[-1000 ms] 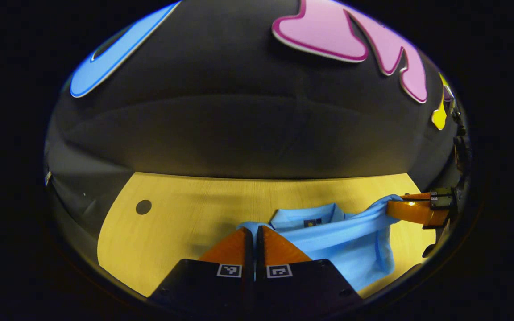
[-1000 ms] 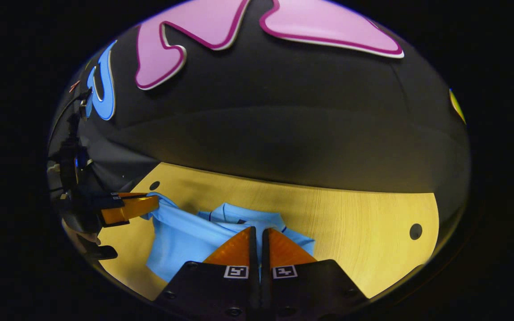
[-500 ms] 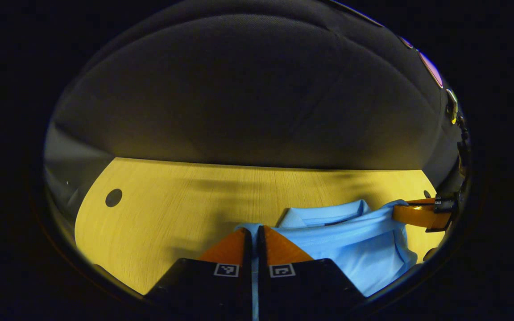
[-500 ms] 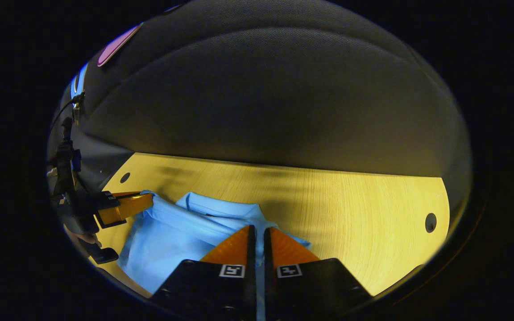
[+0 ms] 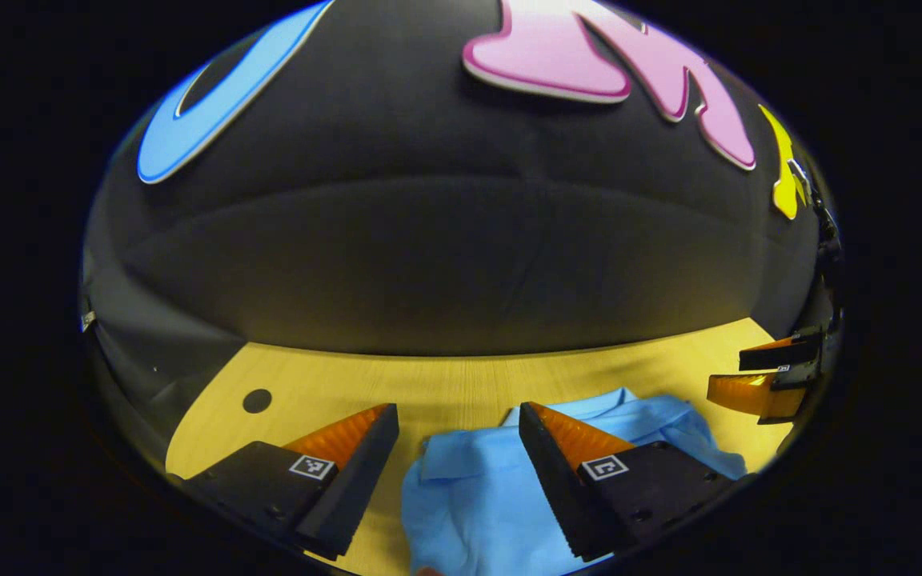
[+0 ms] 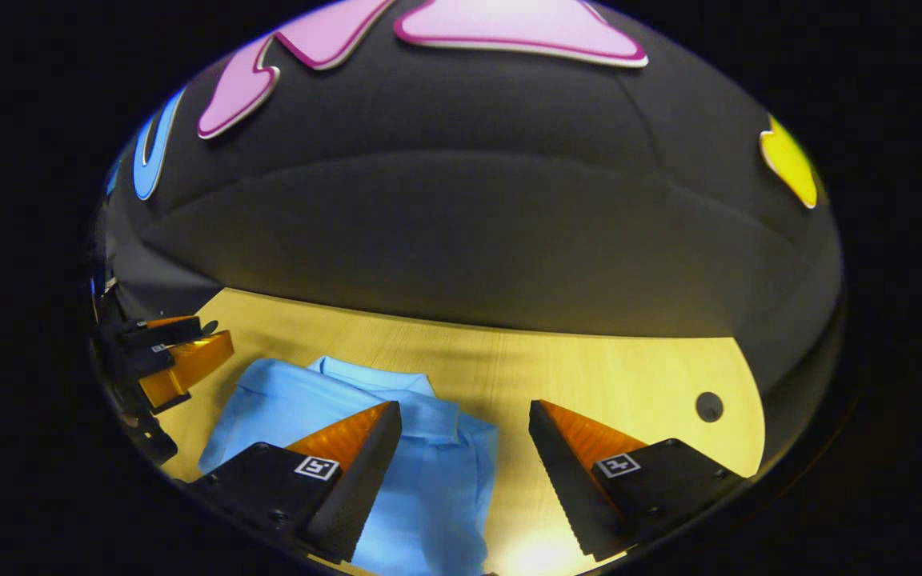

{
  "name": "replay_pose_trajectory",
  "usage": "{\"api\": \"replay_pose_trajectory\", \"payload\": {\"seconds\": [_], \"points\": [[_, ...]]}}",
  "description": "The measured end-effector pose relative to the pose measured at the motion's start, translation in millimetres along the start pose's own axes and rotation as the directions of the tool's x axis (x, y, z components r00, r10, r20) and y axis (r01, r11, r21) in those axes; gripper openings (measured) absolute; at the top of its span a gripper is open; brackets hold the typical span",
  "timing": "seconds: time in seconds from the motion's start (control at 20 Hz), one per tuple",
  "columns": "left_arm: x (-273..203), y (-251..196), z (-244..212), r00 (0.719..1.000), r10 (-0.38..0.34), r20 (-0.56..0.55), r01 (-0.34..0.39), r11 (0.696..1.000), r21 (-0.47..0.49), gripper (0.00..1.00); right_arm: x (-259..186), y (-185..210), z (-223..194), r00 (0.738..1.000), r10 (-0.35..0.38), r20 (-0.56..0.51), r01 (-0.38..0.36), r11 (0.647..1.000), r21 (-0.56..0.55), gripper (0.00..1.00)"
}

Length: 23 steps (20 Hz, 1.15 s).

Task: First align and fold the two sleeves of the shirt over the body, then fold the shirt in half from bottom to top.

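Both tools are spread wide right now and neither has hold of anything. In the left gripper view, the left tool [image 5: 458, 432] has its two fingers splayed far apart above the light blue collared shirt [image 5: 469, 496], with cloth showing in the gap between them but nothing pinched. The shirt lies on the pale wooden worktop [image 5: 445, 384], bunched into a compact folded shape, its collar at the far end toward the booth wall. One fold edge runs across it just below the collar, and a layer of fabric sits over the body.

Over at the right edge of that view is the right tool [image 5: 765, 372], fingers parted too, hovering just off the shirt's far corner and not touching it as far as I can tell.

The right gripper view tells much the same story: the right tool [image 6: 465, 432] is wide open, one finger over the shirt [image 6: 429, 472] and the other over bare worktop [image 6: 589, 376]. The shirt lies toward the left of this view, collar away from the camera. The left tool [image 6: 181, 348] shows at the left edge, open, just beside the shirt's corner. A small dark round hole in the worktop [image 6: 708, 406] sits well clear of the shirt on the right.
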<state>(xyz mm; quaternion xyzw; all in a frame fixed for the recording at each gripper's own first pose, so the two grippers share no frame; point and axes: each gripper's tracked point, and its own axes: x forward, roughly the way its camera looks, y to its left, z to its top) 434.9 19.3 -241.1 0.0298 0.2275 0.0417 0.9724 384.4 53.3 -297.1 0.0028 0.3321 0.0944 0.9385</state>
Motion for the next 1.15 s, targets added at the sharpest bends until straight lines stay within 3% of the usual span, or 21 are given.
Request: {"api": "replay_pose_trajectory", "payload": {"seconds": [0.15,0.35,0.55,0.75,0.95,1.15], "points": [[-62.8,1.5,16.1,0.997,0.02,0.081,-0.017,0.999,-0.028,0.97,-50.8,-9.1,8.4,0.995,-0.069,0.067,0.072,0.997,-0.038,1.0],[-157.0,7.2,23.8,0.99,0.003,0.144,-0.001,1.0,-0.012,0.97,-136.8,-3.7,19.0,0.981,-0.107,0.159,0.11,0.994,-0.013,0.99],[-260.1,19.3,31.8,0.976,0.01,0.219,-0.009,1.0,-0.002,0.96,-236.2,-0.2,23.9,0.956,-0.14,0.258,0.144,0.99,0.002,0.99],[-353.5,25.7,21.6,0.965,-0.027,0.262,0.032,0.999,-0.017,0.96,-325.0,4.2,13.0,0.923,-0.187,0.335,0.187,0.982,0.033,0.99],[-435.0,31.1,-15.9,0.955,-0.07,0.288,0.07,0.997,0.012,0.97,-389.1,12.1,-28.1,0.911,-0.218,0.35,0.215,0.975,0.047,0.98],[-507.3,29.3,-63.8,0.957,-0.1,0.273,0.096,0.995,0.029,0.97,-433.0,24.1,-93.8,0.928,-0.234,0.292,0.221,0.972,0.077,0.98]]}}
